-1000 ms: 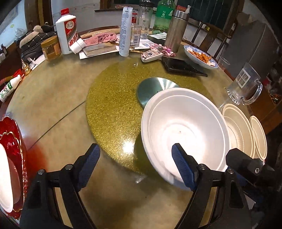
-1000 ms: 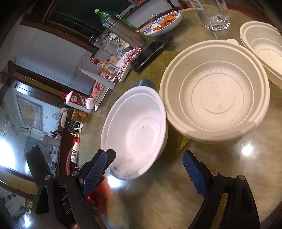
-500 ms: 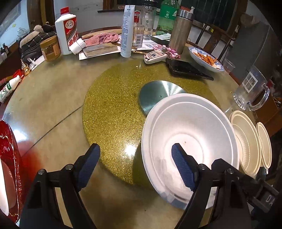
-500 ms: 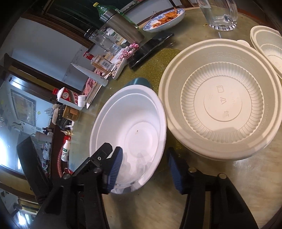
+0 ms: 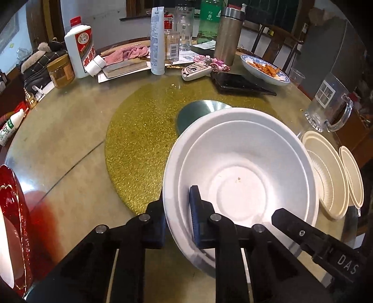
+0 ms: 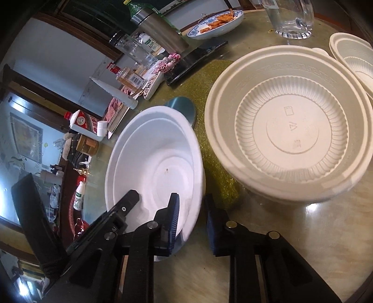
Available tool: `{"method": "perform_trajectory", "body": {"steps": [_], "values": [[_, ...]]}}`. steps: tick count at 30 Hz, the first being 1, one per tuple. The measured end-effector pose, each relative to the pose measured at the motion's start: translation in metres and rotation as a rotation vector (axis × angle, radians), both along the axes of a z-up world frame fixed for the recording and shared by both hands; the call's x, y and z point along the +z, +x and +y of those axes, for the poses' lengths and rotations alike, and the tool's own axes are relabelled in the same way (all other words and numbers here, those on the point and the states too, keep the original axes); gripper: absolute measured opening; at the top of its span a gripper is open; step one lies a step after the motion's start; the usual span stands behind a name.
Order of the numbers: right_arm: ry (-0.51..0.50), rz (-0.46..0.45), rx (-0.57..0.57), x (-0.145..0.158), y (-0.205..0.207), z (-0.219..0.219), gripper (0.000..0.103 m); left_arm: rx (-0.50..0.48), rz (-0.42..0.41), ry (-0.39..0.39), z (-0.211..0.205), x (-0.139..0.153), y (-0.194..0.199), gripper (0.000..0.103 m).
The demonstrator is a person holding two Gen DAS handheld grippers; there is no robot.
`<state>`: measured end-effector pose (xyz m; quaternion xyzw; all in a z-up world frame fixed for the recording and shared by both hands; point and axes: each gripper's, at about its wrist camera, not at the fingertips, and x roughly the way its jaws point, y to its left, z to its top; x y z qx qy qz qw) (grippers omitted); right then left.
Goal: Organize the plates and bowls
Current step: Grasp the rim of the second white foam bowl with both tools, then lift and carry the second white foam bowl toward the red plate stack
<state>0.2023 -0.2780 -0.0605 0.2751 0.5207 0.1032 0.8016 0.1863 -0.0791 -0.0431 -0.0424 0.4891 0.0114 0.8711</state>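
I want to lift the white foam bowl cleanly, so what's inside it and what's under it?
Inside the white foam bowl is a second white bowl nested in it, bare but for a tiny brown speck. Behind it a round teal disc partly shows; the tabletop under the bowl is covered.

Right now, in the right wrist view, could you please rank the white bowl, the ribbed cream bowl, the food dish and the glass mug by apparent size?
1. Ribbed cream bowl
2. White bowl, close behind and nearer the camera
3. Food dish and glass mug: both far, the mug cropped, so unranked

table | glass top | gold disc | cream bowls | glass mug
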Motion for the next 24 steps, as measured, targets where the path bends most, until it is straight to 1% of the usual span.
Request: {"method": "perform_trajectory", "body": {"steps": [4,7,13,24], "values": [[-0.002,-0.004,0.004,-0.002,-0.008,0.002,0.018,-0.005,-0.029,0.036,-0.001,0.004,-0.014,0.014],[-0.022,-0.019,0.016,0.000,-0.016,0.006,0.017,-0.002,-0.042,0.042,0.001,0.007,-0.023,0.014],[-0.034,-0.021,0.029,0.000,-0.028,0.011,0.014,-0.005,-0.043,0.034,0.003,0.009,-0.037,0.013],[-0.055,-0.036,0.051,0.005,-0.048,0.019,0.012,-0.003,-0.072,0.028,0.010,0.016,-0.060,0.013]]}}
